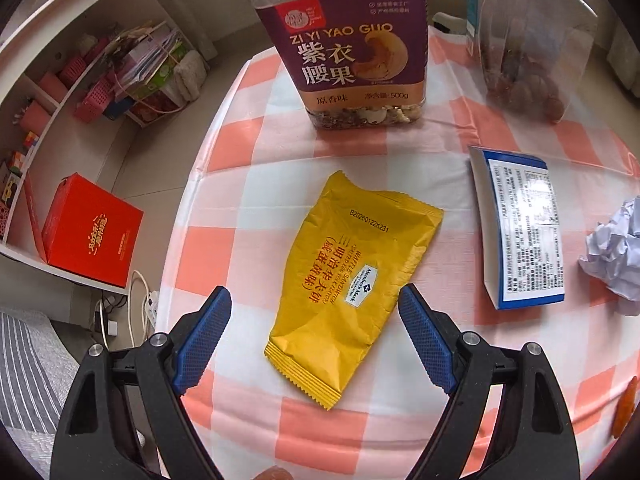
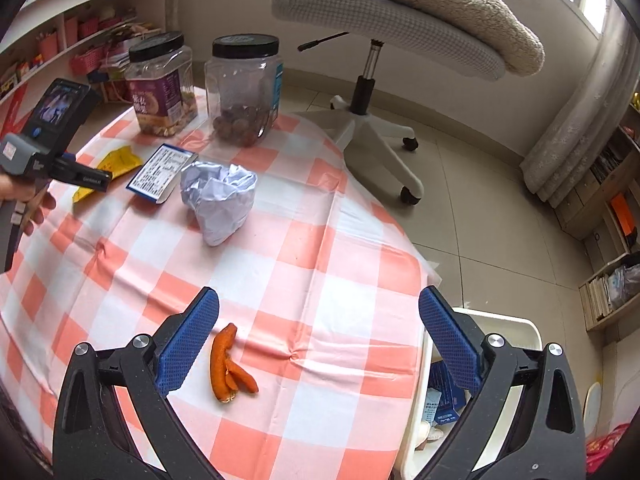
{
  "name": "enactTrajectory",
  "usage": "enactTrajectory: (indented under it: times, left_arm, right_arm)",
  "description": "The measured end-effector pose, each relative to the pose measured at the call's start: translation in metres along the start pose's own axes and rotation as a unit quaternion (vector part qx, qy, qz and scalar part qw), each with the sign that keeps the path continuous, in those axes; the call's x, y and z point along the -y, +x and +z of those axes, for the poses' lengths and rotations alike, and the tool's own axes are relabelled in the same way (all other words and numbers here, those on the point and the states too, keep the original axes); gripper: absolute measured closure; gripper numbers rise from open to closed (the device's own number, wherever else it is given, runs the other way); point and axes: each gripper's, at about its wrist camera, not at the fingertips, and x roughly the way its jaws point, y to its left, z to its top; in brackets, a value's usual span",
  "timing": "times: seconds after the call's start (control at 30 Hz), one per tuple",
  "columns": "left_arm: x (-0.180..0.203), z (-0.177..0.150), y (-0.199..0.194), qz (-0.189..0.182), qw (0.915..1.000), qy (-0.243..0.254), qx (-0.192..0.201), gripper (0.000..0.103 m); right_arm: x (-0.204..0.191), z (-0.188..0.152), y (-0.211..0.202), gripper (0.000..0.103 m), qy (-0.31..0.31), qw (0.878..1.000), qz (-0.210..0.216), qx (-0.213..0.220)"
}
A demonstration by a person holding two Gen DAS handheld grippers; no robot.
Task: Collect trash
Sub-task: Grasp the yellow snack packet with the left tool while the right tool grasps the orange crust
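A yellow snack wrapper (image 1: 352, 280) lies flat on the checked tablecloth (image 1: 248, 128). My left gripper (image 1: 314, 304) hovers over its near end, jaws wide open on either side, pads not touching it. To its right lie a small blue-and-white box (image 1: 524, 228) and a crumpled white paper ball (image 1: 616, 256). In the right wrist view my right gripper (image 2: 318, 312) is open above the table, with an orange peel (image 2: 230, 364) just right of its left finger (image 2: 188, 344). The paper ball (image 2: 220, 200), box (image 2: 162, 172) and wrapper (image 2: 116, 164) lie farther back.
Two clear jars stand at the table's back: a purple-labelled cashew jar (image 1: 352, 48) and one with dark round fruit (image 1: 532, 52). A white bin (image 2: 500, 328) holding discarded packaging sits off the table's right edge. A swivel chair (image 2: 384, 40) stands beyond; shelves and a red box (image 1: 90, 236) are left.
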Motion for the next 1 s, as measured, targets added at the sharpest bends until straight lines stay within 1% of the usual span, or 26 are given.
enactTrajectory:
  times: [0.07,0.13,0.17,0.27,0.3,0.33,0.37,0.4,0.43,0.47,0.5,0.53,0.57,0.6,0.63,0.67,0.7,0.83,1.0]
  left_arm:
    - [-0.005,0.004,0.011,-0.016,0.9998,0.007,-0.007,0.020]
    - [-0.008,0.007,0.021,-0.048,0.9986,0.008,-0.020,0.020]
    - [-0.010,0.008,0.025,-0.056,0.9982,0.007,-0.020,0.020]
    - [-0.019,0.008,0.030,-0.088,0.9958,-0.018,-0.019,0.021]
    - [-0.023,0.007,0.031,-0.108,0.9935,-0.031,-0.022,0.029]
    - [-0.026,0.005,0.032,-0.127,0.9907,-0.042,-0.022,0.039]
    - [-0.028,0.003,0.031,-0.133,0.9897,-0.049,-0.019,0.044]
    - [-0.029,0.000,0.030,-0.129,0.9903,-0.048,-0.015,0.054]
    - [-0.029,-0.003,0.028,-0.130,0.9903,-0.047,-0.013,0.072]
    - [-0.030,-0.006,0.026,-0.132,0.9900,-0.047,-0.013,0.081]
    - [-0.032,-0.009,0.025,-0.132,0.9900,-0.048,-0.016,0.092]
    - [-0.032,-0.013,0.022,-0.130,0.9901,-0.050,-0.018,0.094]
    - [-0.034,-0.017,0.022,-0.128,0.9901,-0.053,-0.019,0.095]
    - [-0.035,-0.021,0.021,-0.127,0.9901,-0.056,-0.020,0.097]
    - [-0.038,-0.025,0.019,-0.126,0.9899,-0.060,-0.022,0.099]
    - [-0.040,-0.030,0.018,-0.125,0.9898,-0.065,-0.025,0.100]
    - [-0.042,-0.036,0.016,-0.124,0.9894,-0.070,-0.028,0.100]
    - [-0.055,-0.058,0.005,-0.112,0.9885,-0.091,-0.045,0.100]
    - [-0.069,-0.081,-0.032,-0.106,0.9883,-0.106,-0.031,0.100]
  right_arm:
    - [-0.008,-0.006,0.008,0.007,-0.016,1.000,0.013,-0.017]
    - [-0.017,-0.011,0.018,0.007,-0.030,0.998,0.031,-0.037]
    - [-0.021,-0.014,0.023,0.007,-0.037,0.997,0.041,-0.047]
    - [-0.034,-0.020,0.041,0.007,-0.052,0.993,0.067,-0.077]
    - [-0.036,-0.022,0.047,0.007,-0.052,0.992,0.072,-0.088]
    - [-0.038,-0.024,0.052,0.008,-0.049,0.991,0.079,-0.099]
    - [-0.041,-0.026,0.056,0.009,-0.046,0.989,0.085,-0.108]
    - [-0.044,-0.028,0.060,0.013,-0.045,0.988,0.092,-0.115]
    - [-0.047,-0.030,0.063,0.016,-0.045,0.987,0.099,-0.122]
    - [-0.050,-0.033,0.065,0.025,-0.044,0.985,0.105,-0.130]
    - [-0.052,-0.035,0.068,0.036,-0.043,0.983,0.112,-0.140]
    - [-0.054,-0.038,0.071,0.041,-0.040,0.981,0.118,-0.150]
    - [-0.055,-0.042,0.073,0.050,-0.036,0.979,0.122,-0.158]
    - [-0.056,-0.045,0.075,0.053,-0.032,0.978,0.125,-0.163]
    - [-0.056,-0.046,0.073,0.058,-0.028,0.979,0.126,-0.156]
    - [-0.056,-0.046,0.071,0.073,-0.024,0.979,0.130,-0.155]
    - [-0.055,-0.047,0.070,0.079,-0.017,0.978,0.138,-0.155]
    - [-0.052,-0.047,0.062,0.084,0.003,0.976,0.159,-0.152]
    - [-0.057,-0.039,0.034,0.084,0.000,0.979,0.171,-0.115]
